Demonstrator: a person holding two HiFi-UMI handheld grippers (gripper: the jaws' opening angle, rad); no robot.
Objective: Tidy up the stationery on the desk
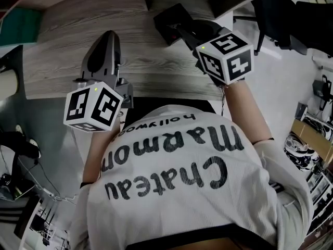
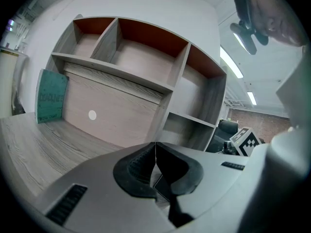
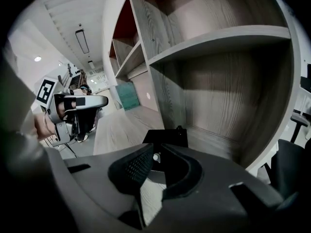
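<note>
A black flat stationery item (image 1: 169, 17) (image 3: 167, 136) lies on the grey wood desk (image 1: 78, 30) at the foot of the shelf unit (image 3: 218, 38). My right gripper (image 1: 179, 29) (image 3: 156, 154) reaches it from the right. Its jaws stand a narrow slit apart, and a dark part of the item with a small white dot sits between them. My left gripper (image 1: 109, 34) (image 2: 155, 147) hovers over the desk's near edge, well left of the item. Its fingertips touch, with nothing between them. It also shows in the right gripper view as the left gripper (image 3: 80, 103).
A teal board (image 1: 18, 27) (image 2: 51, 96) leans at the desk's far left against the back panel. Empty shelf compartments (image 2: 146, 57) rise behind the desk. A black office chair (image 1: 281, 14) stands to the right, and cables and papers (image 1: 31, 212) lie on the floor at the left.
</note>
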